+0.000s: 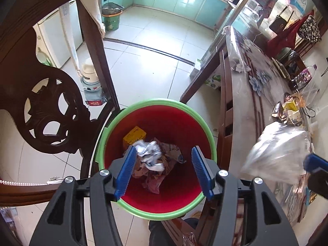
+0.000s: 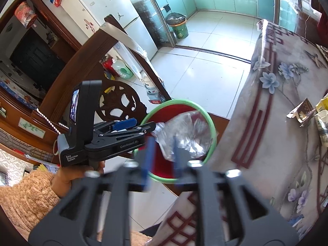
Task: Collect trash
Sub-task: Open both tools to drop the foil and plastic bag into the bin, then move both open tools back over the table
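Over the red bin (image 1: pixel 185 123), both grippers' fingers stand released; a blurred clear bag (image 2: pixel 185 132) hides its contents.

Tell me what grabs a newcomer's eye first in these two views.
The round red bin with a green rim, on the tiled floor between the carved dark wooden chair and the floral-clothed table, already holds crumpled wrappers. A clear crinkled plastic bag sits over its rim, ahead of the right gripper.
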`<state>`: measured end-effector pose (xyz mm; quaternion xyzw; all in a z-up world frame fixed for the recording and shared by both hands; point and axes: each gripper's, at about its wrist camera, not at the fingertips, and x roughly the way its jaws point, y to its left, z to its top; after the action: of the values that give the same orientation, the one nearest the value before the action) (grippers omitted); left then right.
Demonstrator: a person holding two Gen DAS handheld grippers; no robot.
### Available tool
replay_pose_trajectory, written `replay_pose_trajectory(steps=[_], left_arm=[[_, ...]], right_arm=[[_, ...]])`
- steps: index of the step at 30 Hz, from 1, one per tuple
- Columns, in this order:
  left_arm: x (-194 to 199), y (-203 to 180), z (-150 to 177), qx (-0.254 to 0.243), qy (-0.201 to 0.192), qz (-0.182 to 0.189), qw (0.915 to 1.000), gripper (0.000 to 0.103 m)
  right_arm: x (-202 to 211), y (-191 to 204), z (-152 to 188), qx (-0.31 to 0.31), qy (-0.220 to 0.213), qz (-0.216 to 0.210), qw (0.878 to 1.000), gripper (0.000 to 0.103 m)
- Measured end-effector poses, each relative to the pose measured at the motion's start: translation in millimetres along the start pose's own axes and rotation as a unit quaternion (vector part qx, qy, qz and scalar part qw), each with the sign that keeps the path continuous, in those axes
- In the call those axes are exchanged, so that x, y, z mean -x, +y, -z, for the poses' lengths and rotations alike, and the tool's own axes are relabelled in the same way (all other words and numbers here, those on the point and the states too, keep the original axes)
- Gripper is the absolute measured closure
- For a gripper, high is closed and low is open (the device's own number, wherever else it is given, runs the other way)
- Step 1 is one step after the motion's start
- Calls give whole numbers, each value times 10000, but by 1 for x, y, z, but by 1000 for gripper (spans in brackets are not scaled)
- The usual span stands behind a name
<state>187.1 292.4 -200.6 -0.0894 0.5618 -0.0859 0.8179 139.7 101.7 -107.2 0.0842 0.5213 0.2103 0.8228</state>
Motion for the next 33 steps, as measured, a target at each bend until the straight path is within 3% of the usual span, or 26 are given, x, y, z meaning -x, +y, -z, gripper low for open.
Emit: replay_pose_trajectory(steps=[11,19,22,27,33], left_arm=[[45,-2,-3,28,-560,-65,9984,41],[62,-31,3,-309,-764,87,9966,34],[63,-45,7,-514,-742,110,9959,34],[58,-64,14,-669,-614,225,9956,34],[53,-100,24,-930,-496,366,9938,34]], right_arm=[[10,-7,0,-184,-175,173,9995,59],[29,-26,8,-370,-401,493,9973,40],[36,-46,17,-642,-428,665,9948,40],[56,-92,41,-1229,-491,1070,9854,40],[99,-163,84,-2094,-562,1903,9575,32]])
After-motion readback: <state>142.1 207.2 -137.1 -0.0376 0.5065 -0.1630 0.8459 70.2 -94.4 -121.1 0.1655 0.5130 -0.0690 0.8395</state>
